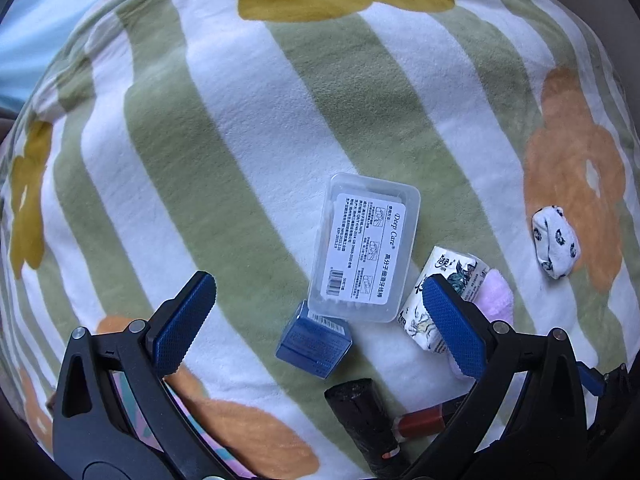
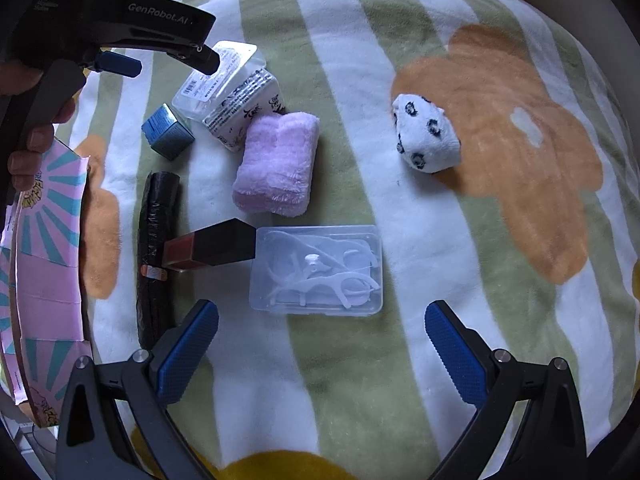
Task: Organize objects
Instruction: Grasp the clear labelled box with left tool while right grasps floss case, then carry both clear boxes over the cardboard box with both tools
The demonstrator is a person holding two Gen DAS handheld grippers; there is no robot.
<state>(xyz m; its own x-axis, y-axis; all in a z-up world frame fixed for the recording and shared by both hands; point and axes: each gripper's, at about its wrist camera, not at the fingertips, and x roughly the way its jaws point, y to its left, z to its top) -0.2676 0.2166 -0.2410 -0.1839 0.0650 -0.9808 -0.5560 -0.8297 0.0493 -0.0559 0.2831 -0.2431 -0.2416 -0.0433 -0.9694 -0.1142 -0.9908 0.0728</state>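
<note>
Soft, even daylight, faint shadows, sharp centre, heavy fisheye bending at edges.

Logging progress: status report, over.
Both grippers open, empty: left, right. Clear floss box ahead of right gripper, untouched. Nothing blocking.

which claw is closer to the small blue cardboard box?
Left. The left claw, open, hovers right over the small blue cardboard box, which lies between its fingers. The right claw, open, is farther back, facing the clear plastic floss-pick case.
</note>
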